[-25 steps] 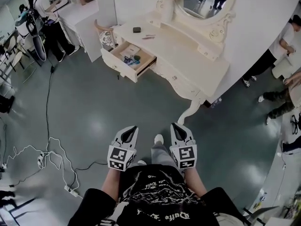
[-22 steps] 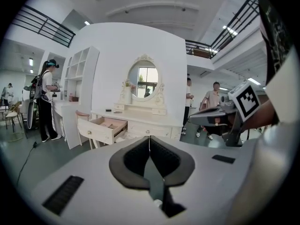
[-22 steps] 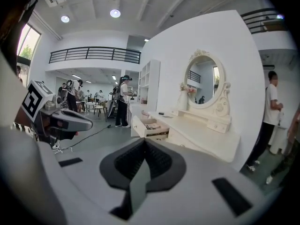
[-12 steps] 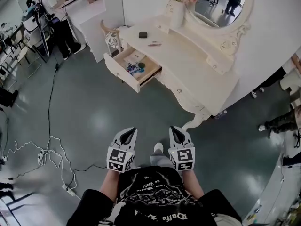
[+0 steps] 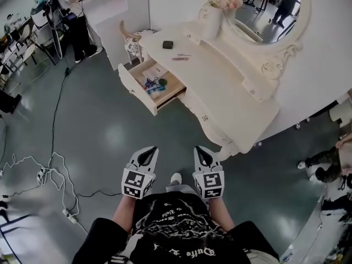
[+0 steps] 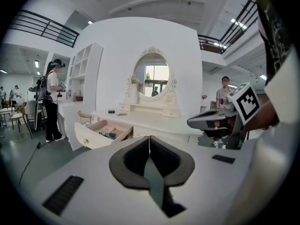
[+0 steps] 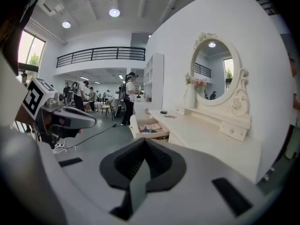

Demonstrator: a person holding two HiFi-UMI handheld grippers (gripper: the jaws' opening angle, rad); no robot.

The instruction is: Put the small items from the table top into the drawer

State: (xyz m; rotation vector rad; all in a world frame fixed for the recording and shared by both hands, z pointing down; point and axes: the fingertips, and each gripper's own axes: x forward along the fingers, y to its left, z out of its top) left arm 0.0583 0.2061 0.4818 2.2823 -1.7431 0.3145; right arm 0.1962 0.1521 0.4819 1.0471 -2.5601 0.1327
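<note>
A white dressing table (image 5: 231,92) stands ahead of me across the floor, its left drawer (image 5: 132,87) pulled open with several small items inside. On the table top lie a small black box (image 5: 168,44) and a thin pen-like item (image 5: 180,57). Both grippers hang low in front of my body, well short of the table. The left gripper (image 5: 149,150) is shut with nothing in it, jaws meeting in a line (image 6: 149,138). My right gripper (image 5: 199,149) is likewise shut and empty (image 7: 144,139). The drawer (image 6: 104,131) (image 7: 149,127) shows in both gripper views.
A vase of flowers (image 5: 212,18) and an oval mirror (image 5: 275,10) stand at the table's back. A chair (image 5: 132,40) sits by its left end. Cables (image 5: 52,175) trail over the floor at left. People stand at the far left (image 5: 74,15) and right (image 5: 330,158).
The dressing table and open drawer have come nearer and lower in the head view as I walk toward them. Both grippers stay shut and keep their place before my body.
</note>
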